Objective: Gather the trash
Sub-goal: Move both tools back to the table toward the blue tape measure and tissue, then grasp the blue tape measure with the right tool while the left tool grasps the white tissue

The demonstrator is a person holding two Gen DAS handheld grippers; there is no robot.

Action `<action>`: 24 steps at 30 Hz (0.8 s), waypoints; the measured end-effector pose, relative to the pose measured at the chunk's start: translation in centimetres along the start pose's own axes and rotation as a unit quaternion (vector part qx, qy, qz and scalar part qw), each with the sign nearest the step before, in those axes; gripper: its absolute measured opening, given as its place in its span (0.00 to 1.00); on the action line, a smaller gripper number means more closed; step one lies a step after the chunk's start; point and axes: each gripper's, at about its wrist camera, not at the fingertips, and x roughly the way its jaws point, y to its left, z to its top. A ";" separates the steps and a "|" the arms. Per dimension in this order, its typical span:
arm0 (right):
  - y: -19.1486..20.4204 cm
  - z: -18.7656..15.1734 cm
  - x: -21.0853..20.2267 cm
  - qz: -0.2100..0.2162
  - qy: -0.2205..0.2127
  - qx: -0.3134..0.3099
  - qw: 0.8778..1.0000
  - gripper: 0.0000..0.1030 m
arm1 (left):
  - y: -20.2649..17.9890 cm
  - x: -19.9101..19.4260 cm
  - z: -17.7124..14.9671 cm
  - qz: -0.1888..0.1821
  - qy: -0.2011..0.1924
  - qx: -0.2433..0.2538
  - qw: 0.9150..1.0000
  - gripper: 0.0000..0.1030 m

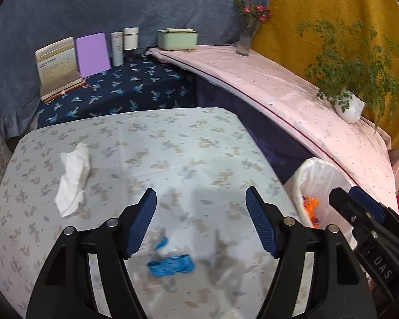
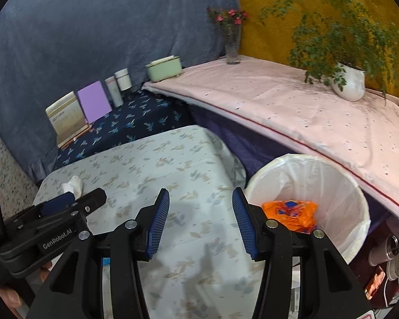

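A crumpled blue wrapper (image 1: 171,263) lies on the pale floral table (image 1: 146,146), just below and between my left gripper's open fingers; the left gripper (image 1: 201,202) is empty. A crumpled white tissue (image 1: 73,179) lies at the table's left; its top shows in the right wrist view (image 2: 73,184). A white-lined trash bin (image 2: 306,202) stands at the table's right and holds orange trash (image 2: 291,214). My right gripper (image 2: 200,203) is open and empty over the table's right edge, beside the bin. The bin also shows in the left wrist view (image 1: 319,183).
A pink-covered shelf (image 2: 279,106) runs behind the bin with a potted plant (image 2: 349,85), a flower vase (image 2: 232,47) and a green box (image 2: 163,69). A dark floral table (image 1: 119,90) behind holds a calendar (image 1: 57,66), a purple card (image 1: 93,54) and jars (image 1: 125,42).
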 end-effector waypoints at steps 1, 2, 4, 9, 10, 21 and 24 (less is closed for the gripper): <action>0.6 -0.2 0.2 0.003 0.003 -0.004 1.000 0.47 | 0.7 0.0 -0.1 0.005 0.000 -0.003 1.000 0.66; 1.2 -0.4 0.4 0.007 0.007 -0.008 1.000 0.47 | 1.6 -0.1 -0.2 0.011 -0.001 -0.007 1.000 0.68; 2.5 -0.9 0.9 0.014 0.015 -0.017 1.000 0.48 | 3.3 -0.1 -0.5 0.023 -0.001 -0.018 1.000 0.68; 6.0 -2.7 2.1 0.035 0.041 -0.041 0.998 0.49 | 7.6 0.3 -1.3 0.055 0.003 -0.040 0.998 0.75; 6.6 -3.1 2.4 0.038 0.046 -0.047 0.997 0.49 | 8.5 0.4 -1.5 0.062 0.005 -0.044 0.997 0.76; 12.6 -7.9 6.8 0.073 0.117 -0.087 0.987 0.49 | 15.6 2.2 -2.9 0.105 0.025 -0.072 0.992 0.86; 13.3 -8.9 8.0 0.075 0.133 -0.093 0.984 0.49 | 17.0 3.3 -2.8 0.109 0.034 -0.074 0.991 0.87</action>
